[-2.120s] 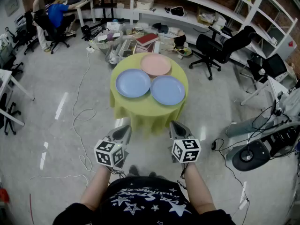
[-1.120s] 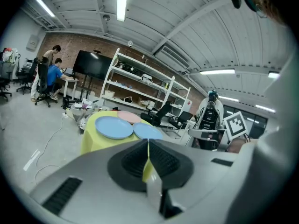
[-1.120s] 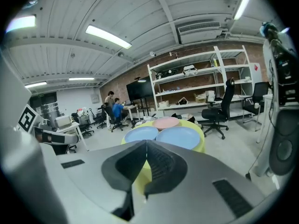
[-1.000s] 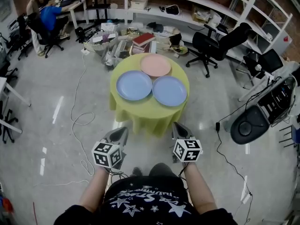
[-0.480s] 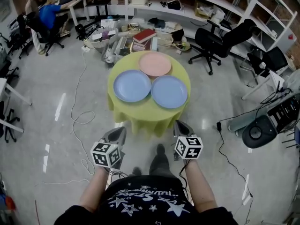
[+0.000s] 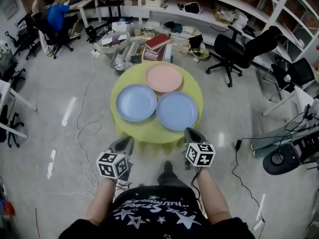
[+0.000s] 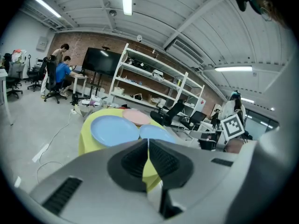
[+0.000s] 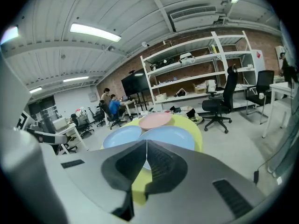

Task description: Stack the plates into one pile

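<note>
Three plates lie side by side on a round table with a yellow-green cloth (image 6: 154,131): a pink plate (image 6: 164,77) at the back, a blue plate (image 6: 136,102) at the left and a second blue plate (image 6: 177,110) at the right. My left gripper (image 6: 125,142) and right gripper (image 6: 190,133) hover just short of the table's near edge, both shut with nothing in them. The left gripper view shows the left blue plate (image 7: 113,128), the pink plate (image 7: 137,116) and shut jaws. In the right gripper view the right blue plate (image 8: 170,137) lies straight ahead.
Cables trail over the grey floor (image 6: 82,128) to the left of the table. Books and clutter (image 6: 156,43) lie behind it, below white shelving (image 6: 209,6). A black office chair (image 6: 244,49) stands at the back right. People sit at a desk (image 6: 52,14) far left.
The table and plates have come nearer and lower in the head view as the person walked up to them. Both grippers stay shut and now reach the table's near edge.
</note>
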Demonstrator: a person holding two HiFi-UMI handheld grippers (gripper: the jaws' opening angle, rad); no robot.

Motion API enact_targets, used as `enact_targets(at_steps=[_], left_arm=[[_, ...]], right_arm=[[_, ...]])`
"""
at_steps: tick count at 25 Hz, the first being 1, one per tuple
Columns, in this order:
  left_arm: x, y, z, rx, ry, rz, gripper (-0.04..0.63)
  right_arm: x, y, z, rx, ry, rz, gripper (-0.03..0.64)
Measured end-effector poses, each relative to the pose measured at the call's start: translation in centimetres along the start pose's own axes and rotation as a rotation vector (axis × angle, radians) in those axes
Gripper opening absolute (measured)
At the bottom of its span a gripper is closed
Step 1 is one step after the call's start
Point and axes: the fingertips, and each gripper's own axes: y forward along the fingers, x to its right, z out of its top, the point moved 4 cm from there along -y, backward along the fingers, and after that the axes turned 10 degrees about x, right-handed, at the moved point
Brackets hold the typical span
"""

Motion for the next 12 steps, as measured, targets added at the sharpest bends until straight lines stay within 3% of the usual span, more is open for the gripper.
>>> enact_targets(at_steps=[12], left_arm=[[1.4,7.1,2.1,-0.011,0.004,0.041,0.023]], right_arm=[[6.4,5.2,2.0,-0.058,0.011,0.003,0.015]])
